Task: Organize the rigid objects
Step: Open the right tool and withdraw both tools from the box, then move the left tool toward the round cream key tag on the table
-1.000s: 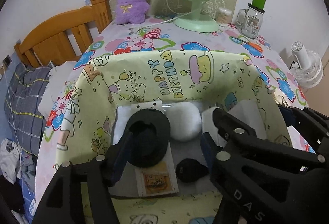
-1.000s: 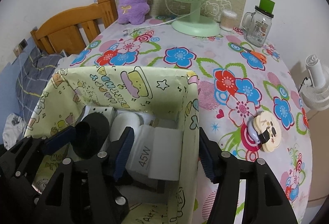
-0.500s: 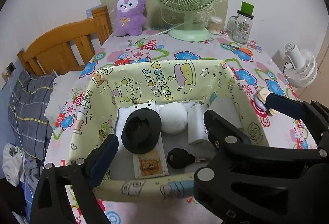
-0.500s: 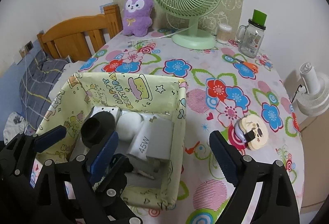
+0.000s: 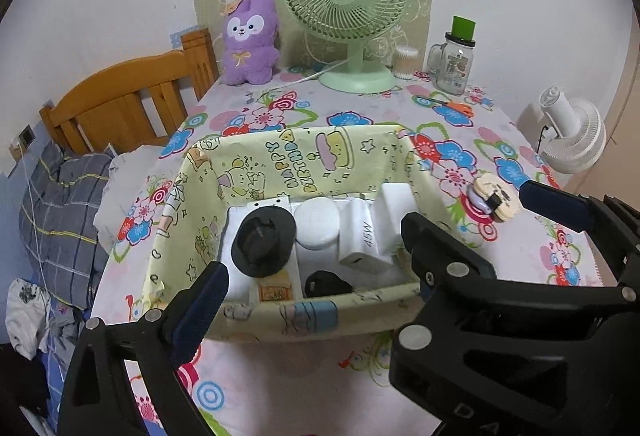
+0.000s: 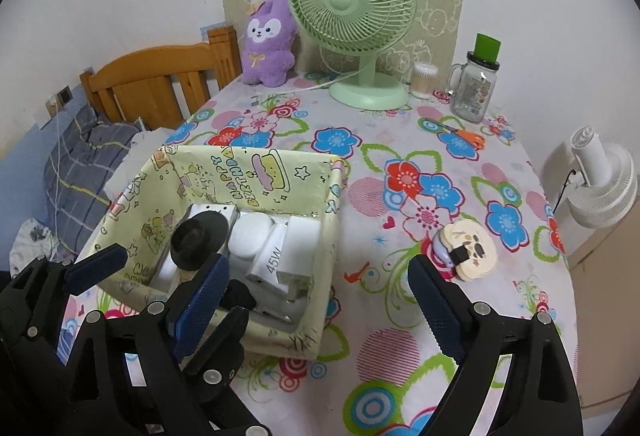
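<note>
A yellow patterned box (image 5: 320, 155) (image 6: 256, 165) stands on the flowered table. In it lie a black round object (image 5: 262, 246) (image 6: 198, 238), a white round puck (image 5: 318, 222) (image 6: 250, 234), a white 45W charger (image 5: 362, 240) (image 6: 276, 260), a small black piece (image 5: 326, 284) and an orange card (image 5: 274, 292). A round cream panda clip (image 5: 494, 197) (image 6: 470, 250) lies on the table right of the box. My left gripper (image 5: 316, 292) is open and empty, above the box's near wall. My right gripper (image 6: 320, 300) is open and empty, above the box's right near corner.
At the back stand a green fan (image 6: 354, 19), a purple plush (image 6: 268, 41), a cotton-swab jar (image 6: 424, 79) and a glass mug jar (image 6: 476, 87). Orange scissors (image 6: 466, 135) lie near them. A white fan (image 6: 598, 179) stands off the right edge, a wooden bed frame (image 6: 152, 83) at left.
Both grippers have pulled back and up out of the box. The left gripper has opened and let go of the black round object, which now lies in the box.
</note>
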`<state>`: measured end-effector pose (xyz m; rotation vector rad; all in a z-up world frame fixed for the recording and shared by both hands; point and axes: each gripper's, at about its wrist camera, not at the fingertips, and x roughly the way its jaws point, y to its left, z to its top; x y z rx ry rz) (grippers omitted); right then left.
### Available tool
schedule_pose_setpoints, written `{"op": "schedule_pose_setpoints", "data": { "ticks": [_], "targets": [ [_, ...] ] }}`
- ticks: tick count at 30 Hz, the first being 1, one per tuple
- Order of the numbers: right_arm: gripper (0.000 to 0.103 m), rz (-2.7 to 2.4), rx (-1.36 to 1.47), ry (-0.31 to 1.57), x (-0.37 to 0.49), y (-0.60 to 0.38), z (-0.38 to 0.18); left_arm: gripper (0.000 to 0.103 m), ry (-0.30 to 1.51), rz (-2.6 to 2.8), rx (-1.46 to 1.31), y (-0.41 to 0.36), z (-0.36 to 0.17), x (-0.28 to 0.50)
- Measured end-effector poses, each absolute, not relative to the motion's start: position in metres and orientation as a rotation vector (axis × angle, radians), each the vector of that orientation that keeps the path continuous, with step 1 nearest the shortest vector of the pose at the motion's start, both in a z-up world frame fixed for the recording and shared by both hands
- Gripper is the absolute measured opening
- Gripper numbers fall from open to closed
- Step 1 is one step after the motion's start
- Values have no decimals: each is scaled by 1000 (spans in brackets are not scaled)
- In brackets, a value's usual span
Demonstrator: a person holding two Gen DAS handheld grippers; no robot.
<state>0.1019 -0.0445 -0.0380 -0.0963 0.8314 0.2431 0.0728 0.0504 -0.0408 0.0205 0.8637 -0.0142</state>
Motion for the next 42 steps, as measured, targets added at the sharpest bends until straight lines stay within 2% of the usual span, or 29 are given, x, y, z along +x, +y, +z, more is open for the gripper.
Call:
{"op": "schedule_pose_setpoints", "data": {
  "ticks": [42],
  "targets": [
    [93, 113, -43, 778, 63, -186, -24, 98, 810, -171, 78, -83, -28, 46]
  ]
}}
